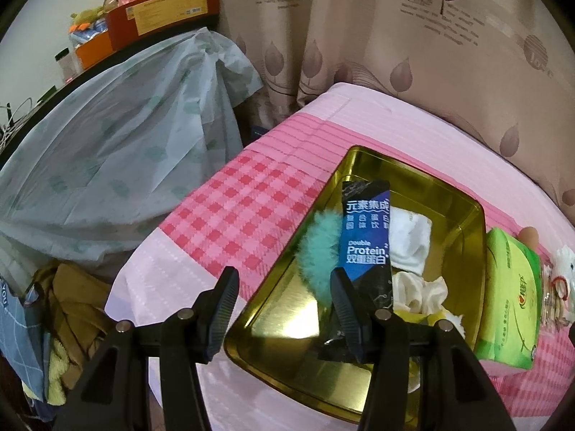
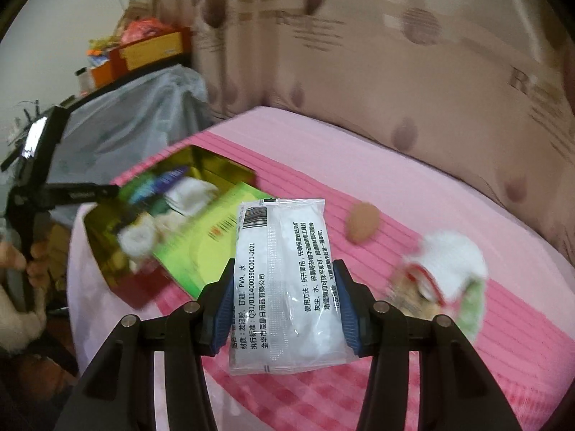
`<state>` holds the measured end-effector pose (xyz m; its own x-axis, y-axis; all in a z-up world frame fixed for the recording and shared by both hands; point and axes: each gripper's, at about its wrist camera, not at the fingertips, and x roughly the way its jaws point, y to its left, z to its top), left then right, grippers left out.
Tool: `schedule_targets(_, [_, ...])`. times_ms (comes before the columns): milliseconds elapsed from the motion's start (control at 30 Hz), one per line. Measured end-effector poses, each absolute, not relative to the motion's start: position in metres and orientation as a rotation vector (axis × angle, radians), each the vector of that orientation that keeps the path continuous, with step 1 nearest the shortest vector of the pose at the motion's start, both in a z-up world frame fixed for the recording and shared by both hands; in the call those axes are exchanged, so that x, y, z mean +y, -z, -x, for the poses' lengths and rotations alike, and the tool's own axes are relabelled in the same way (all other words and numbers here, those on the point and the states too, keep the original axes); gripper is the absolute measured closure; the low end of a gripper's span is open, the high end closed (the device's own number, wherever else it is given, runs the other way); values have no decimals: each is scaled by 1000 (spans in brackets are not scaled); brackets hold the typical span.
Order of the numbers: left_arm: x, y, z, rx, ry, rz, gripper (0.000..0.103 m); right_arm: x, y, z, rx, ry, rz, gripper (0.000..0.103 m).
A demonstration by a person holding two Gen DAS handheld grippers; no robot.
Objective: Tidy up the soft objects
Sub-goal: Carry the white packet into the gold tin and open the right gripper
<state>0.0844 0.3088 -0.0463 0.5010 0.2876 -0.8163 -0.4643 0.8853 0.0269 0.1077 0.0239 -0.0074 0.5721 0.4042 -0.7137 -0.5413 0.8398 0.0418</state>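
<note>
The left gripper (image 1: 284, 309), jaws apart, hangs over the gold tray's (image 1: 463, 212) near-left corner beside a blue sachet (image 1: 366, 237).

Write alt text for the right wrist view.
The right gripper clamps a white printed plastic sachet above a pink checked bedspread. Behind it, blurred, a gold metal tray of soft items sits beside a green tissue pack; a tan egg-shaped sponge lies farther right.
</note>
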Motion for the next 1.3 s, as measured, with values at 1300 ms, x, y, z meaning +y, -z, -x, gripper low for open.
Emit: schedule_targets(1300, [352, 44, -74, 898, -624, 304, 49, 212, 51, -165, 912, -788, 293, 41])
